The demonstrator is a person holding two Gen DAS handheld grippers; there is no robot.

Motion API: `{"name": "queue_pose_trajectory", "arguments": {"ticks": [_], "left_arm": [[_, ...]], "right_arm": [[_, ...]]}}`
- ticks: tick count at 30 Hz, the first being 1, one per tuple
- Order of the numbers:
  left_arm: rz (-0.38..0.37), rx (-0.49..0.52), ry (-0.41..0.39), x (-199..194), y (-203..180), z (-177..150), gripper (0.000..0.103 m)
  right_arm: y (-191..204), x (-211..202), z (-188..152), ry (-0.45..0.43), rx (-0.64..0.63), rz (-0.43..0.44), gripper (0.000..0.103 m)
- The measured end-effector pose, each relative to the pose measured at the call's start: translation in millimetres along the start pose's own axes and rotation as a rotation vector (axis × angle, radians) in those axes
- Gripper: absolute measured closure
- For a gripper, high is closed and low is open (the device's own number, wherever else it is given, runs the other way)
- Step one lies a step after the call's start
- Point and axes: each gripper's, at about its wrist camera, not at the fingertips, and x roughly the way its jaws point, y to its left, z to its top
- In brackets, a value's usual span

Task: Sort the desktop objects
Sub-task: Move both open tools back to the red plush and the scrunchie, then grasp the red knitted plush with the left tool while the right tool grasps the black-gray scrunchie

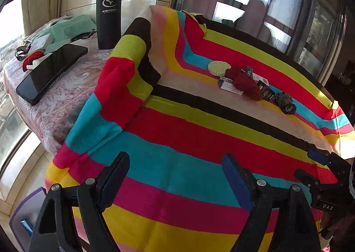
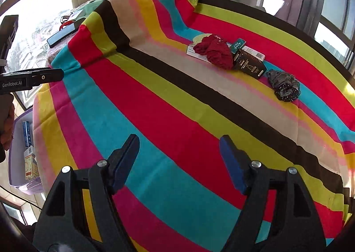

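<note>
Both hand-held grippers hang low over the near edge of the desk. Left hand-held gripper [image 1: 175, 176]: blue-padded fingers spread wide, nothing between them. Right hand-held gripper [image 2: 179, 158]: same stance, wide apart, nothing held. Right one also shows at the right edge of the left wrist view, beside the left.

Under both: striped cloth [image 2: 168, 118] in red, teal, yellow, lime, black and pink bands, covering the desk; its far left corner folds up over something raised.

Far side of the cloth, a loose cluster in a row:
- pale round pad [image 1: 219, 68] at the left end, flat
- dark red knitted piece [image 2: 214, 51] bunched, lying partly over a white card [image 2: 195, 54] and touching the pad
- black box [image 2: 249, 64] just right of the red piece, touching it
- small green box [image 2: 237, 44] and a white packet [image 2: 254, 52] behind the black box
- dark grey scrunchie [image 2: 284, 85] at the right end, slightly apart from the black box

Left of the cloth, on a pinkish patterned cover [image 1: 55, 101]: black phone [image 1: 52, 72] lying flat, black flask [image 1: 109, 10] upright behind it, mint green fabric [image 1: 66, 30] heaped near the flask.

Below the desk's left edge: lilac bin [image 2: 15, 154] with small boxes inside; print unreadable.
</note>
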Motion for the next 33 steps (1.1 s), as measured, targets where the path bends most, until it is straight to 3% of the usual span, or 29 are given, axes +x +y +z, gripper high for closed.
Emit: {"name": "queue_pose_trajectory", "arguments": {"ticks": [3,7,12,21,24,28,29,30,31,33], "left_arm": [[-0.029,0.026,-0.015,40.0,-53.0,46.5,0.017],[-0.059,0.02,0.031,100.0,-109.3,92.9,0.017],[-0.014,-0.02,0.053,154.9,-149.4,125.0,0.017],[0.217,0.084,0.107,232.2,-190.7,154.6,0.017],[0.262,0.117,0.094,241.7,-196.7,156.5,0.008],[0.241,0.142,0.105,249.6,-199.1,152.0,0.01],[0.206,0.144,0.106,249.1,-198.3,150.3,0.023],[0.165,0.159,0.113,248.3,-199.4,148.2,0.048],[0.147,0.174,0.123,246.6,-201.0,146.0,0.052],[0.124,0.204,0.116,237.5,-203.1,140.3,0.062]], "right_arm": [[-58.4,11.1,11.1,-0.012,0.085,-0.051,0.026],[-133.5,23.1,28.1,-0.043,0.243,-0.075,0.026],[-199.1,55.1,52.6,-0.034,0.339,-0.099,0.026],[-238.2,131.0,76.5,0.082,0.326,-0.088,0.023],[-248.3,148.3,78.2,0.11,0.35,-0.074,0.021],[-249.7,162.5,81.0,0.122,0.336,-0.085,0.02],[-248.5,163.0,81.9,0.121,0.328,-0.09,0.022],[-246.5,161.7,82.0,0.111,0.321,-0.097,0.042],[-243.9,159.7,81.6,0.105,0.311,-0.123,0.077],[-237.6,154.3,78.4,0.114,0.3,-0.154,0.081]]}}
